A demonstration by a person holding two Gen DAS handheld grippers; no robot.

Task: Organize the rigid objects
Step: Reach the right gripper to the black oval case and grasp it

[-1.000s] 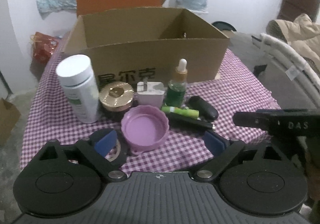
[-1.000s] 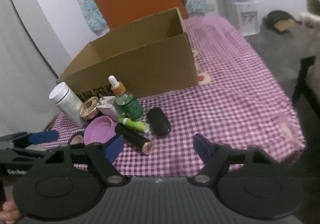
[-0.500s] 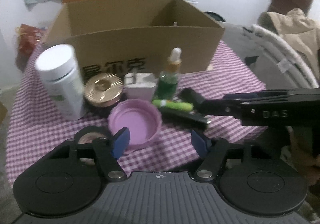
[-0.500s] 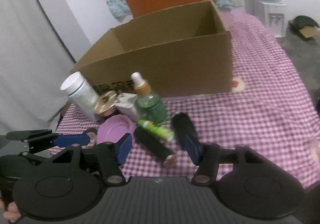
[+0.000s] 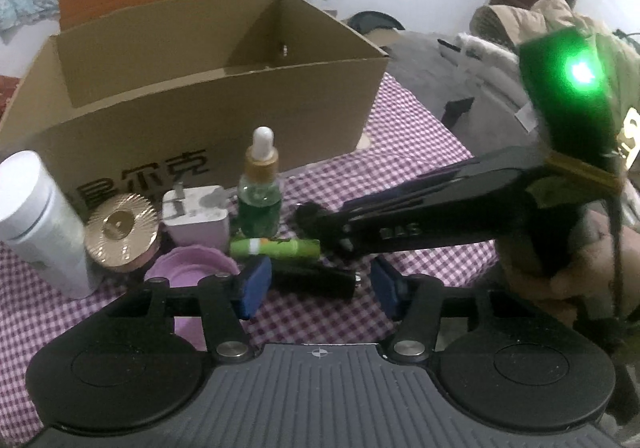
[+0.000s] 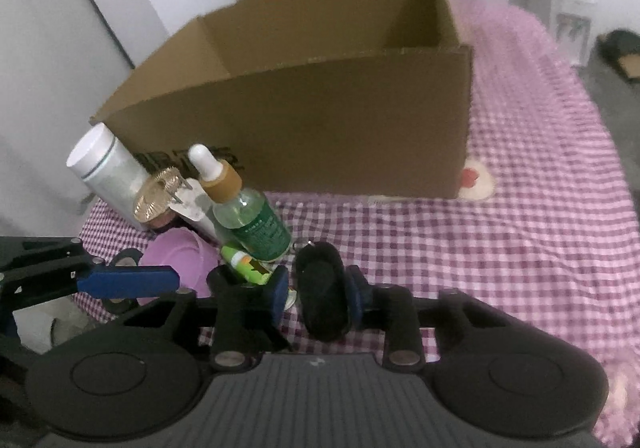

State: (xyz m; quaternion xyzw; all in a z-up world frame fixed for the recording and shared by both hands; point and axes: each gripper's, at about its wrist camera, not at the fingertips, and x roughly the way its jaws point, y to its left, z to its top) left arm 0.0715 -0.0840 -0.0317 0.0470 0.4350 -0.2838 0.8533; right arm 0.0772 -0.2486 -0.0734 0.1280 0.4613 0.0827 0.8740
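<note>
Nearest in the left wrist view, the left gripper (image 5: 318, 284) has its blue fingers (image 5: 253, 287) closing around the black cylinder (image 5: 316, 280), which lies flat near the front edge of the desk (image 5: 420, 168); a gap shows at either end of the cylinder, so the pads are not pressing it. Only this view shows that cylinder clearly.

In the right wrist view, the right gripper (image 6: 318, 294) has its fingers (image 6: 277, 294) at a narrow spacing and closing about the black key fob (image 6: 322, 296); the right pad appears to touch the fob, while a small gap remains on the left. The left wrist view shows this gripper from outside, a long black arm with a green light reaching in from the right, held by a person's hand (image 5: 580, 272), with the fob mostly hidden behind its tips.

Just beyond lie the green tube (image 5: 276, 247) and the purple lid (image 5: 188, 268). Behind them stand the green dropper bottle (image 5: 260, 192), the white charger plug (image 5: 196, 218), the gold-lidded jar (image 5: 120, 232) and the white bottle (image 5: 40, 224) towards the desk's left edge.

Farthest, the open cardboard box (image 6: 320, 120) sits across the middle of the checked cloth; only the left view shows its printed front.
</note>
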